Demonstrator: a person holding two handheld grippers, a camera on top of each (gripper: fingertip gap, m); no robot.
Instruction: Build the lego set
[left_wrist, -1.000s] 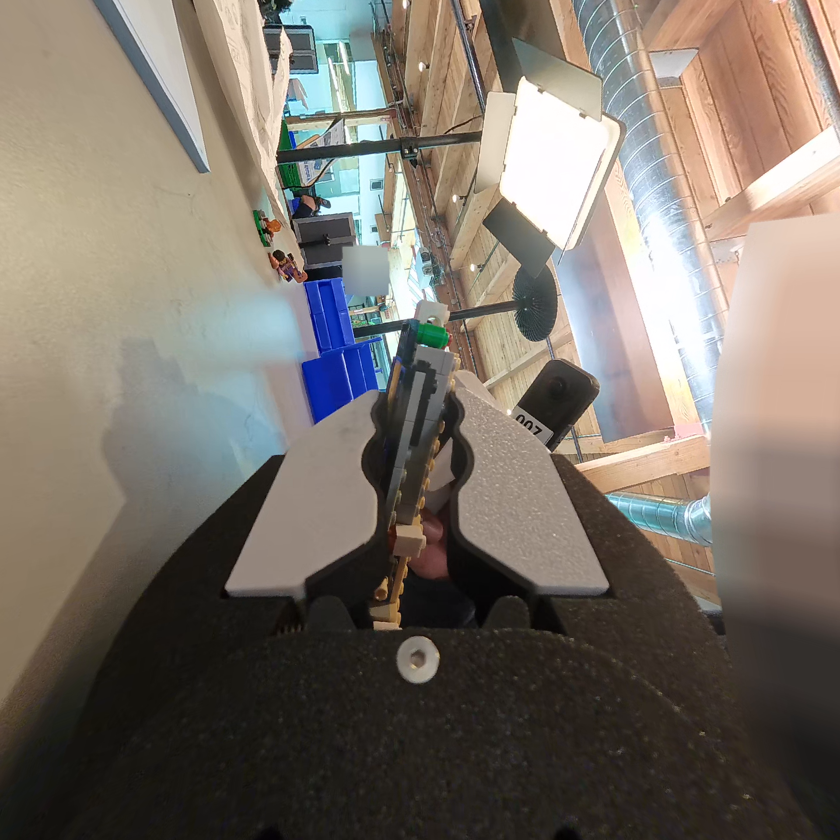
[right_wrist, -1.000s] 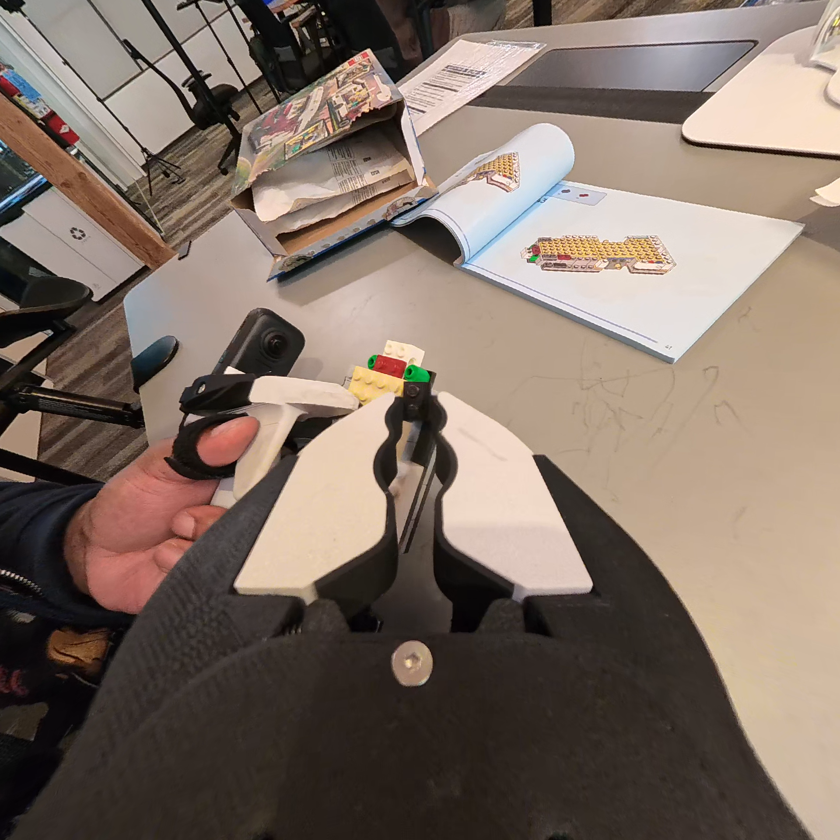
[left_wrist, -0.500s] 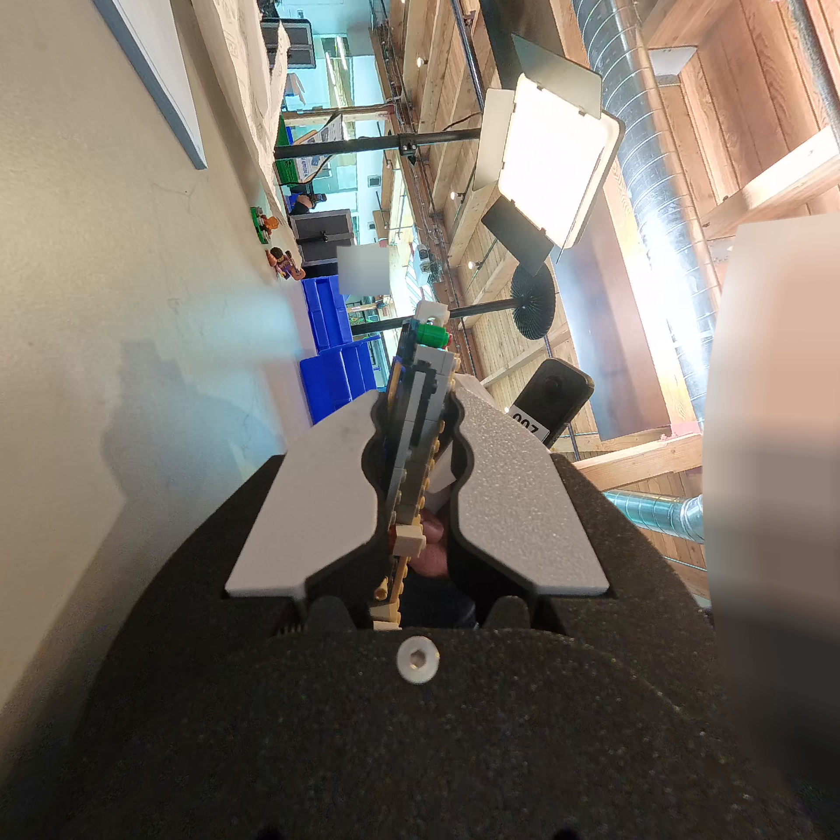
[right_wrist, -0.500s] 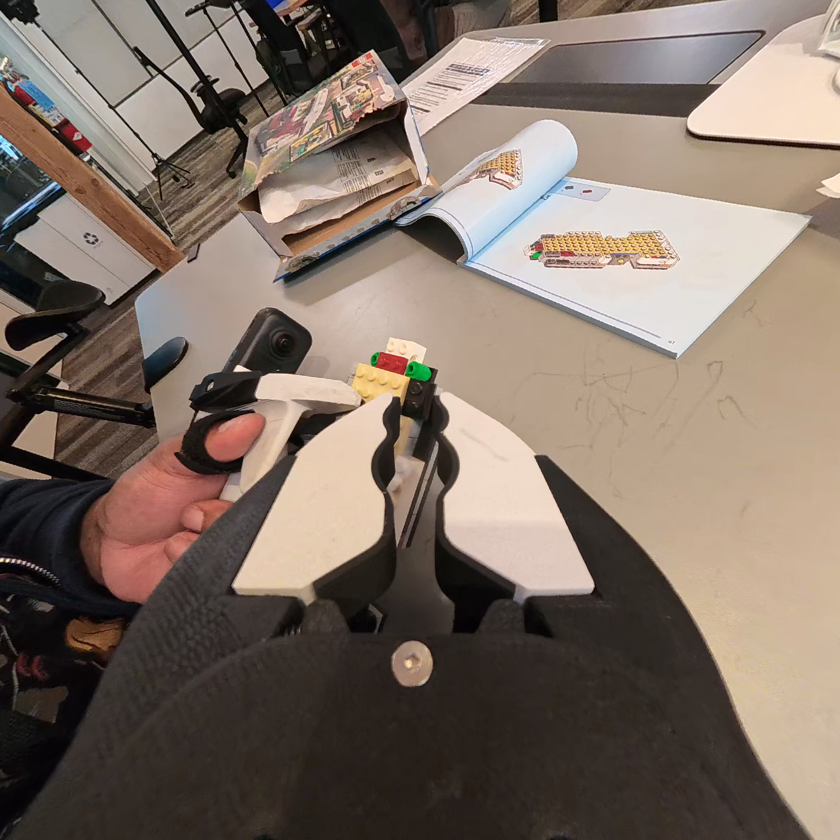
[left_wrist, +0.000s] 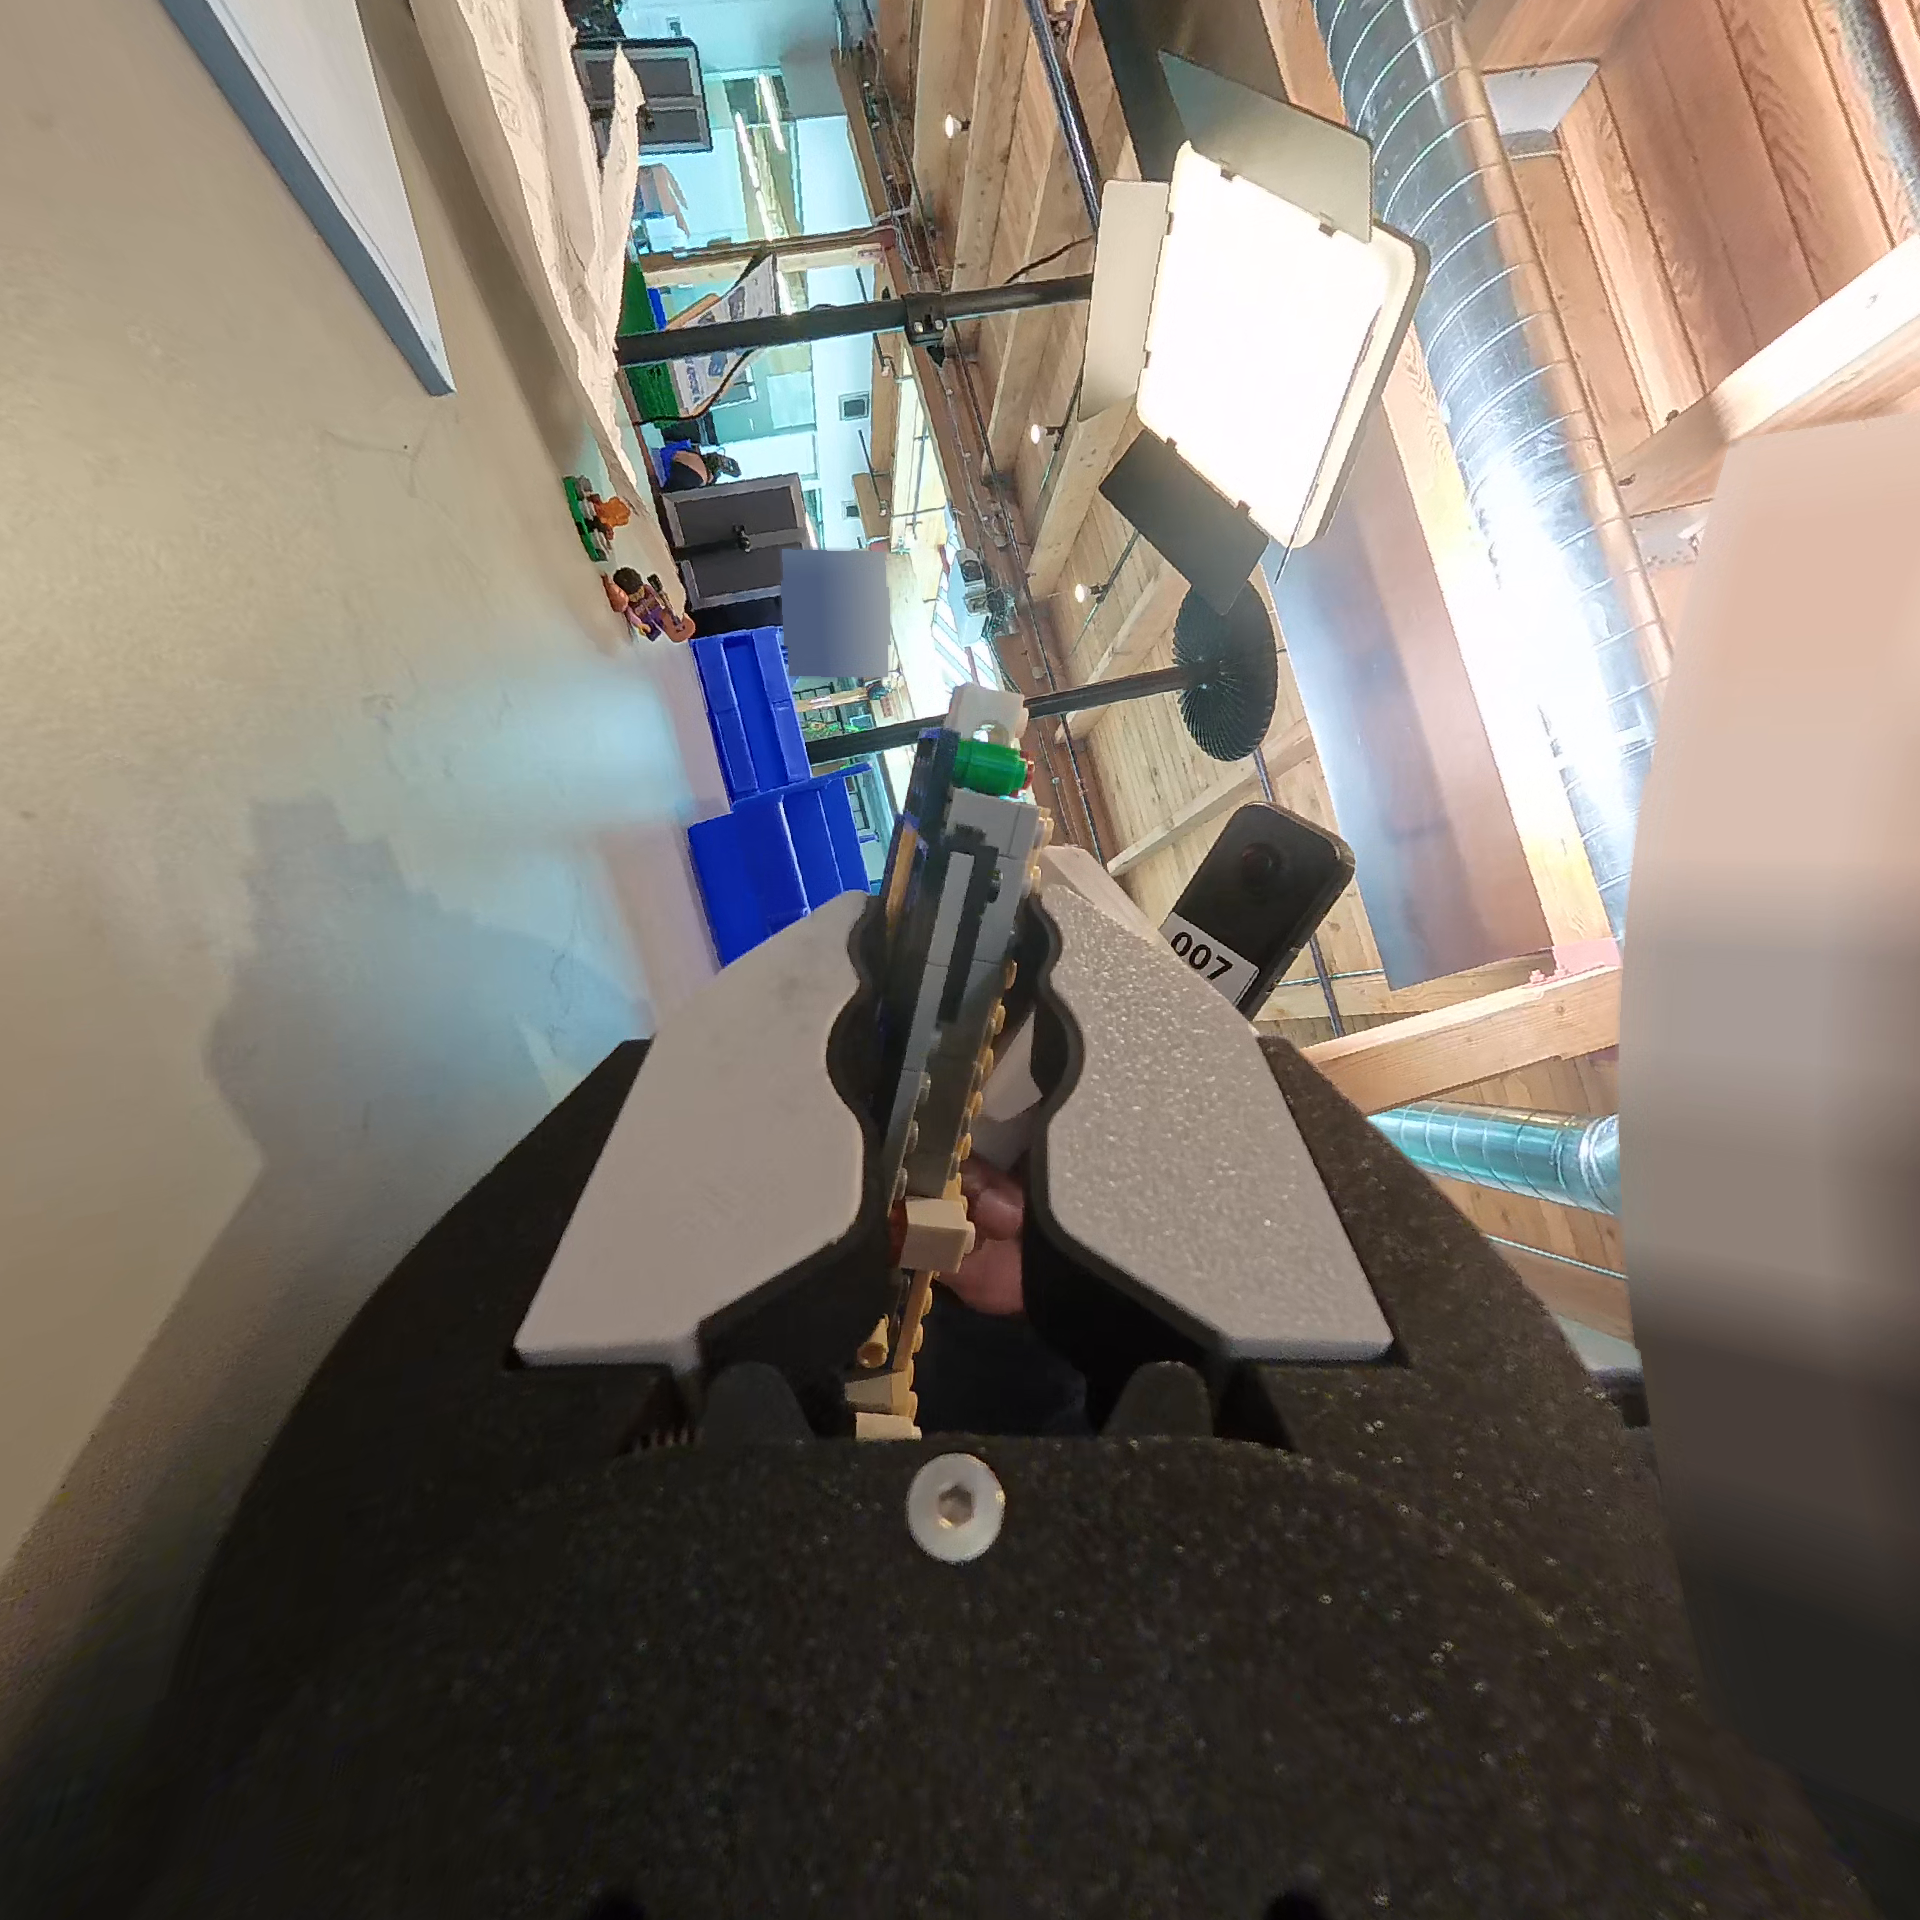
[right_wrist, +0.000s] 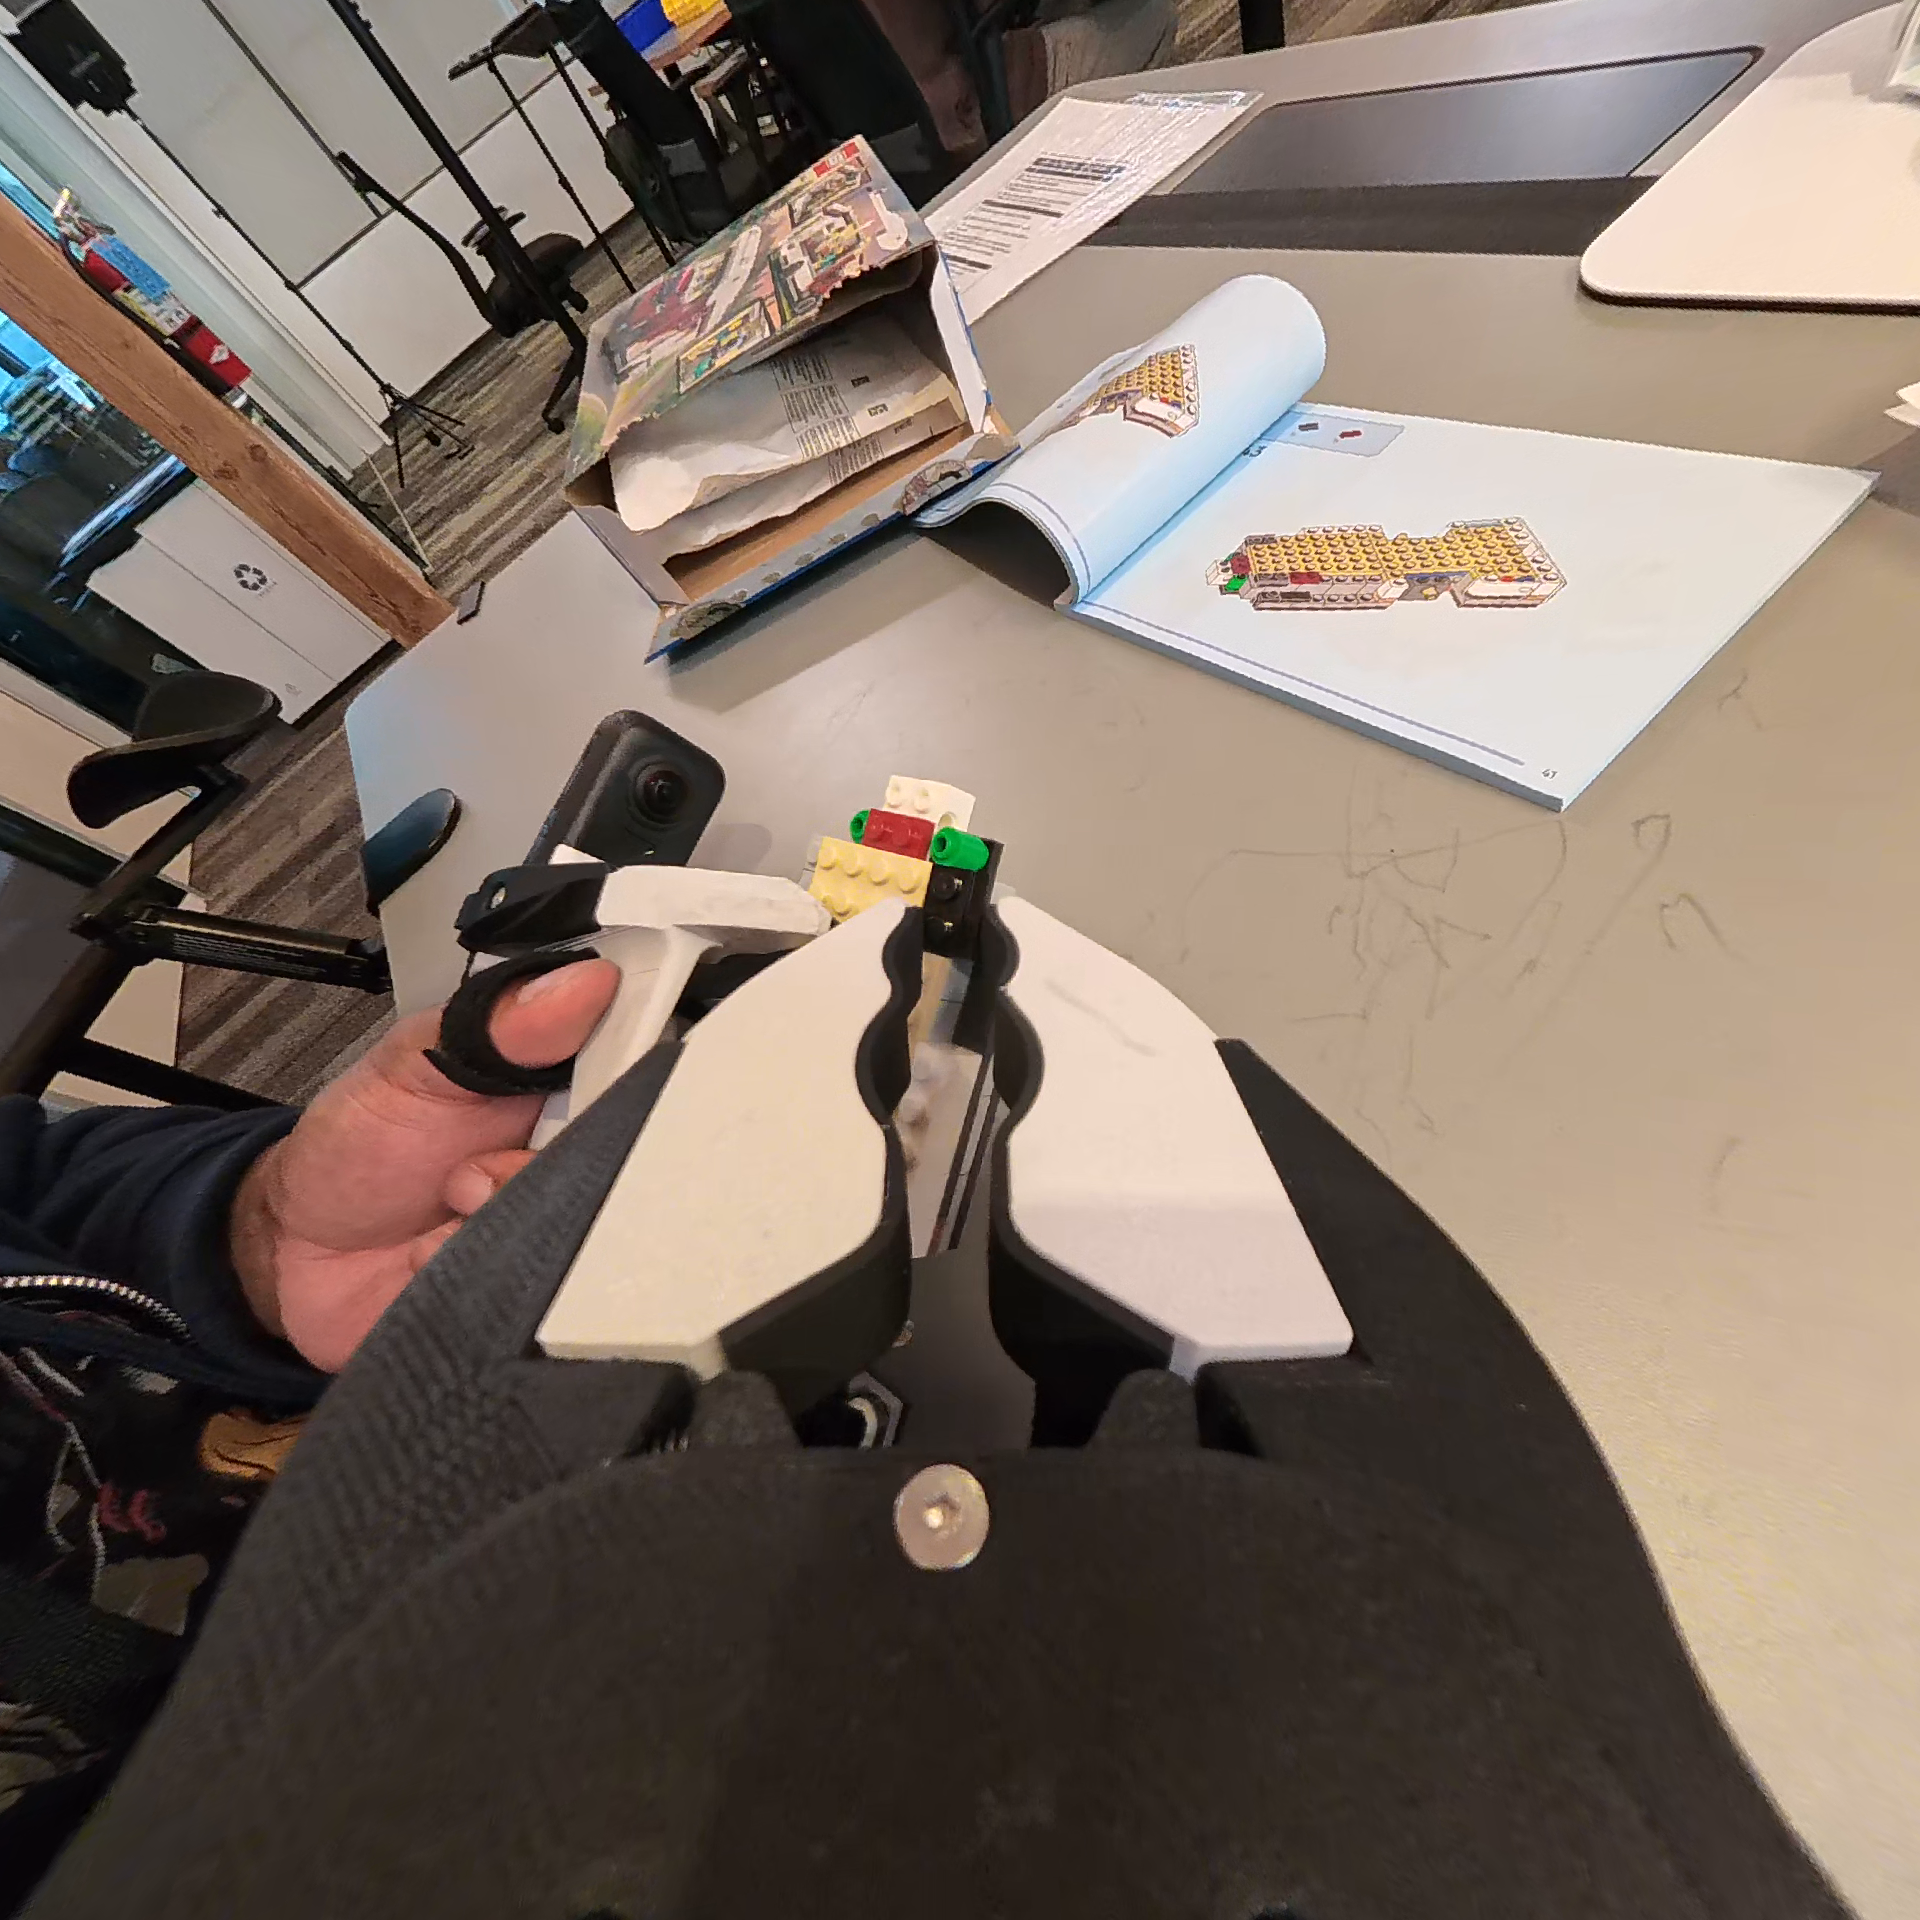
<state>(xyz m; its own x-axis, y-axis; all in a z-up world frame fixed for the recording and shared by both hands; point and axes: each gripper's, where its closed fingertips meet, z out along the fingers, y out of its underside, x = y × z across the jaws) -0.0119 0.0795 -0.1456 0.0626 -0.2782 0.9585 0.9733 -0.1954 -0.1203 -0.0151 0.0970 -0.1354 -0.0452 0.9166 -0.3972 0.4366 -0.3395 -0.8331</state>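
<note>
**Both grippers clamp one brick build above the bench**

Left gripper (left_wrist: 951, 940) fingers closed on the brick model (left_wrist: 951, 997), held edge-on; right gripper (right_wrist: 951, 940) fingers pinch a small black piece (right_wrist: 951, 904) at the model's end, beside a green stud (right_wrist: 956, 850); seemingly one steadies, the other presses; model is off the bench (right_wrist: 1455, 1039), near its left corner; open booklet (right_wrist: 1455, 540) and torn box (right_wrist: 790, 384) toward the far edge; print visible, not transcribed.
</note>
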